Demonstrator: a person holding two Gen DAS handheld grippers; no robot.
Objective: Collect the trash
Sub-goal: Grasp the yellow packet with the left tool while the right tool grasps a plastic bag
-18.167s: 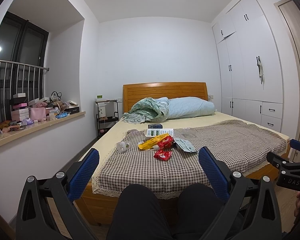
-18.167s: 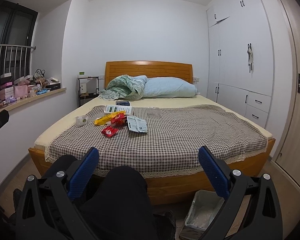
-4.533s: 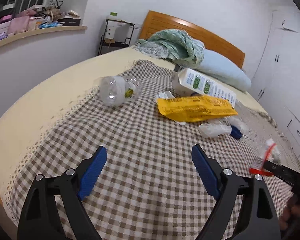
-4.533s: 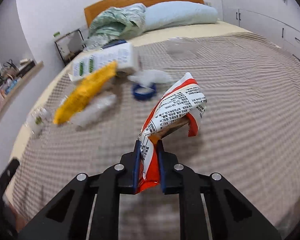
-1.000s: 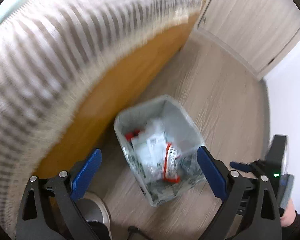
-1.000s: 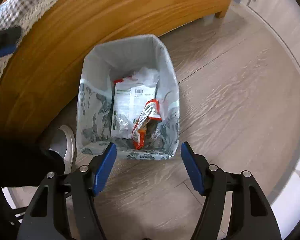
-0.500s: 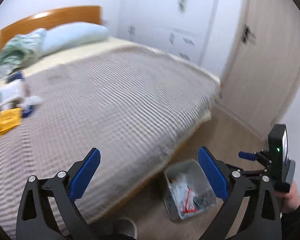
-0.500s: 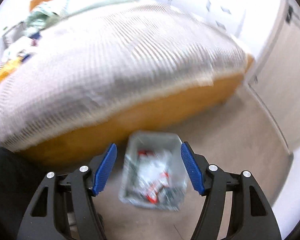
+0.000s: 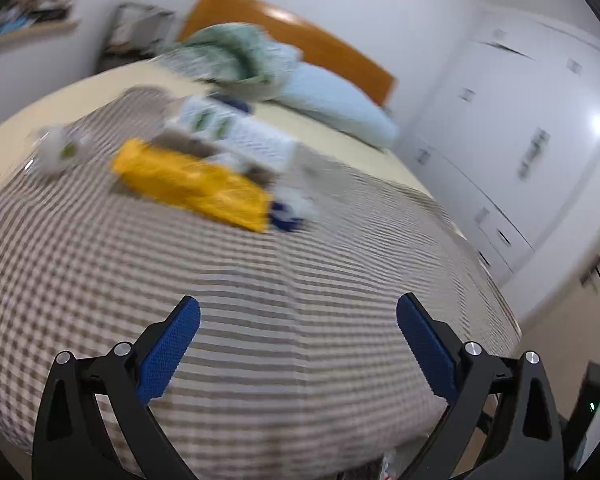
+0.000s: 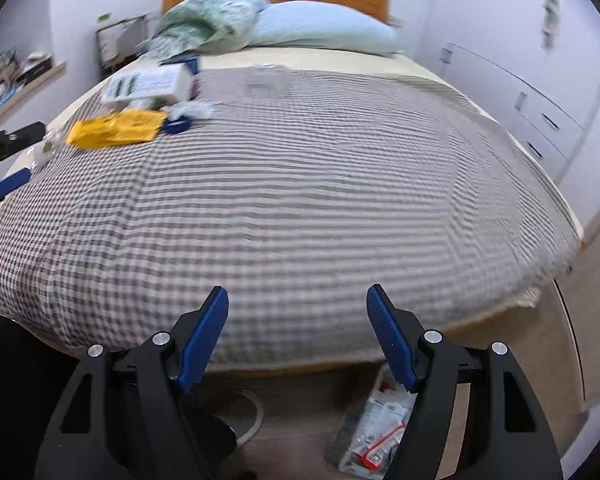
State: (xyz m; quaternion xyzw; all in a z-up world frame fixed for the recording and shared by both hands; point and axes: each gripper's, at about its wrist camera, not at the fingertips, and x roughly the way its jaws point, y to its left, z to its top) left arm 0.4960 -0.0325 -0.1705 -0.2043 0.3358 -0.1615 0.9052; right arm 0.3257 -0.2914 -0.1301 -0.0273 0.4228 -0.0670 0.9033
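- The bed [image 10: 320,184], draped in soft checked cloth, could snag on a gripper finger that scoops too low.
- The yellow wrapper [image 10: 116,128] lies flat at the far left beside the white carton [image 10: 148,82]; a pinch may slip off it.
- The bin [image 10: 376,436] sits on the floor below the right gripper [image 10: 296,336], half hidden, so drops may miss.
- The left gripper [image 9: 298,344] and right gripper both stand wide apart, empty.
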